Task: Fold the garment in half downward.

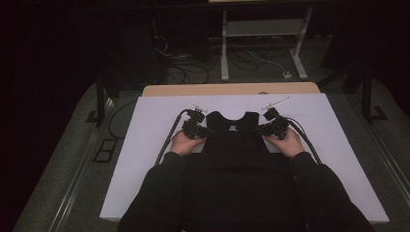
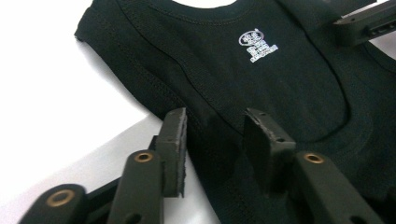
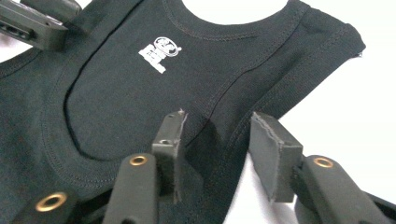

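My left gripper (image 2: 212, 140): jaws apart, straddling the tank top (image 2: 261, 88) armhole edge.
My right gripper (image 3: 217, 142): jaws apart, straddling the opposite armhole.
Garment axis: neck away from me, on the bench (image 1: 154, 121).

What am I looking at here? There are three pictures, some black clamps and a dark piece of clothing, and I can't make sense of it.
No robot: a person holds a hand-held clamp tool in each hand. The high view looks down on the white table, where a black tank top lies flat. The left gripper and right gripper sit at its armholes. The other two pictures come from cameras riding on those tools. In each, the left gripper and right gripper stand with jaws apart over the top's edge, not yet closed on it. A small white logo sits below the neckline.
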